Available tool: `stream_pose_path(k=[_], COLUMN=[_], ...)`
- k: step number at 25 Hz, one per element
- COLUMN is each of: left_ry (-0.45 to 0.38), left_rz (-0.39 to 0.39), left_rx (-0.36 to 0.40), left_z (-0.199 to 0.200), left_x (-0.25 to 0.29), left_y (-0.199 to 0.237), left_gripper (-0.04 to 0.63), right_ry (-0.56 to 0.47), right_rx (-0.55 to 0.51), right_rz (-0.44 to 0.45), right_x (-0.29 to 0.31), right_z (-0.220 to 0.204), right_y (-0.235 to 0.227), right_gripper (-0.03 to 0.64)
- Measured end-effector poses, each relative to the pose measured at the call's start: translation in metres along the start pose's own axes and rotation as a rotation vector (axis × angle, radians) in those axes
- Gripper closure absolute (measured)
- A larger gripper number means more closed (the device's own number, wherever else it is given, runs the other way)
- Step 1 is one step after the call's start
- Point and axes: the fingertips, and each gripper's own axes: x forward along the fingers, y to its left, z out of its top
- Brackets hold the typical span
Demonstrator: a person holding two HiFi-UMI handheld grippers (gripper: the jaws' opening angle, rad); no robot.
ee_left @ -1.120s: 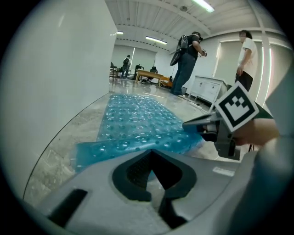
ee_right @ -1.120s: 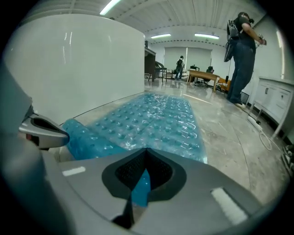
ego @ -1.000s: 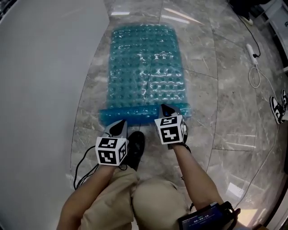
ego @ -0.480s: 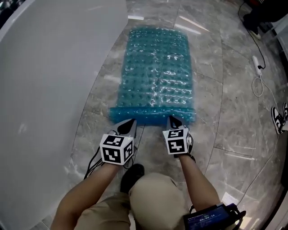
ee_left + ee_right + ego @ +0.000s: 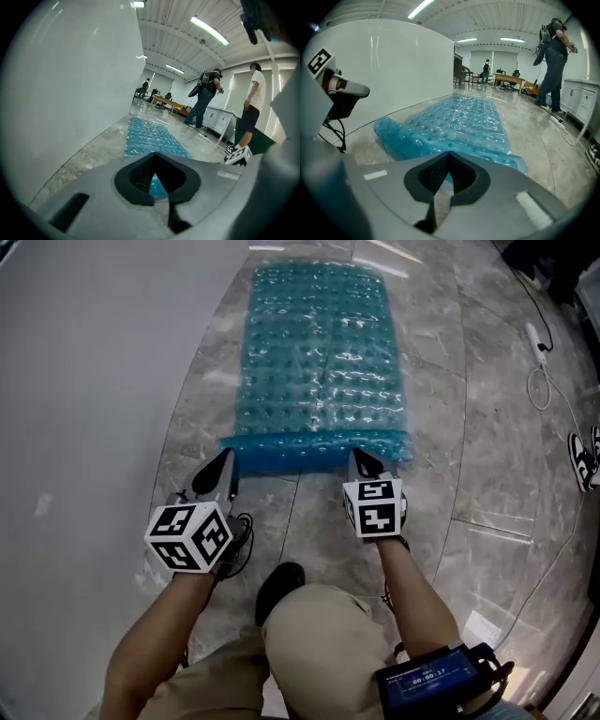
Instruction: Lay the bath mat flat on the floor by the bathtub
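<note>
The teal bubbled bath mat point(image 5: 319, 352) lies stretched out on the marble floor along the white bathtub wall point(image 5: 84, 381). Its near edge point(image 5: 314, 452) is still curled into a low roll. My left gripper point(image 5: 226, 463) is shut and empty, its tip at the roll's near-left corner. My right gripper point(image 5: 360, 459) is shut and empty too, its tip against the roll near the right corner. In the left gripper view the closed jaws point(image 5: 154, 157) point at the mat point(image 5: 152, 138). In the right gripper view the closed jaws point(image 5: 449, 155) face the curled edge point(image 5: 440, 136).
A white cable with a power strip point(image 5: 539, 343) runs across the floor at the right, near a pair of shoes point(image 5: 583, 460). My own dark shoe point(image 5: 278, 582) stands behind the grippers. Two people point(image 5: 206, 101) point(image 5: 251, 112) stand far off in the room.
My left gripper has swung left and now points at the roll's near-left corner. The right gripper has stayed at the right end. The view has shifted towards the mat.
</note>
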Motion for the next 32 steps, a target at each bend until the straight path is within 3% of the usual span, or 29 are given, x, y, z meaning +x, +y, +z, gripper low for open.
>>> stream_pose_path(k=[4,8,10,13,15,17,19,22,26,28,30,32], left_ry=[0.004,0.007,-0.020,-0.045,-0.025,0.028,0.086,0.133,0.102,0.109,0.089,0.034], left_rz=[0.114,0.286,0.313,0.199,0.022,-0.150,-0.243,-0.262,-0.410,-0.504,-0.543,-0.515], left_rx=[0.087,0.022,0.042,0.258,0.412,0.455,0.429,0.337,0.074,-0.109,-0.279,-0.311], left_z=[-0.009,-0.029,-0.028,-0.013,-0.008,-0.012,-0.023,-0.039,-0.048,-0.047,-0.034,-0.022], left_x=[-0.055,-0.114,-0.125,-0.100,-0.067,-0.030,0.005,0.039,0.039,0.022,-0.001,-0.030], left_y=[0.046,0.115,0.118,0.067,0.012,-0.033,-0.061,-0.076,-0.102,-0.115,-0.116,-0.107], left_gripper=[0.588,0.588,0.588,0.588,0.588,0.588,0.588,0.587,0.588,0.588,0.588,0.588], right_ry=[-0.009,-0.015,-0.014,-0.012,-0.010,-0.005,0.003,0.014,0.011,0.025,0.062,0.087], right_rx=[-0.012,-0.011,-0.026,-0.043,-0.042,-0.036,-0.028,-0.011,0.006,0.048,0.090,0.104], right_rz=[-0.015,-0.060,-0.067,-0.056,-0.043,-0.045,-0.046,-0.013,0.040,0.066,0.074,0.069], right_x=[0.012,0.017,0.019,0.017,0.013,0.006,-0.002,-0.008,-0.005,-0.003,-0.002,-0.003], right_z=[0.010,0.019,0.023,0.019,0.012,0.007,0.002,-0.004,-0.004,-0.001,-0.001,-0.005], right_y=[-0.007,-0.011,-0.011,-0.008,-0.004,0.001,0.005,0.010,0.008,0.004,-0.001,0.001], right_gripper=[0.611,0.611,0.611,0.611,0.611,0.611,0.611,0.611,0.611,0.611,0.611,0.611])
